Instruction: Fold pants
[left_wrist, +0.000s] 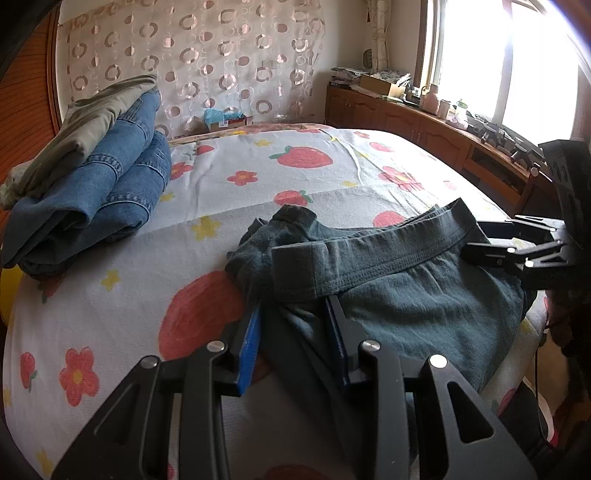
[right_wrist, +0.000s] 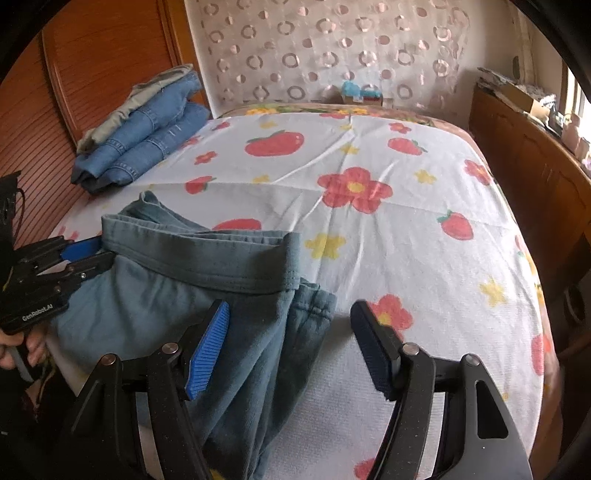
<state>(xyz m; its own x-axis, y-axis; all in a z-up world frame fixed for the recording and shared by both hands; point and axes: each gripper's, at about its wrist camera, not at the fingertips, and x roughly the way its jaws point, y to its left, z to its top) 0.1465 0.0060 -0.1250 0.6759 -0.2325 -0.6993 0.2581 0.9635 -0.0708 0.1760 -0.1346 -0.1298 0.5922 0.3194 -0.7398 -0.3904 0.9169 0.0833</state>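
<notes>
Dark teal pants (left_wrist: 424, 295) lie folded on the bed's near edge, waistband (left_wrist: 369, 254) across the top; they also show in the right wrist view (right_wrist: 177, 295). My left gripper (left_wrist: 293, 314) is shut on the pants' left side just below the waistband, with fabric bunched between its blue pads; it shows in the right wrist view (right_wrist: 92, 254). My right gripper (right_wrist: 290, 321) is open, its jaws wide apart, straddling the pants' right edge without gripping. In the left wrist view it (left_wrist: 476, 251) sits at the waistband's right end.
The bed has a white sheet (right_wrist: 369, 240) printed with strawberries and flowers. A stack of folded blue jeans and khaki pants (left_wrist: 96, 170) lies at the far left. A wooden cabinet (left_wrist: 424, 129) with clutter runs under the bright window on the right.
</notes>
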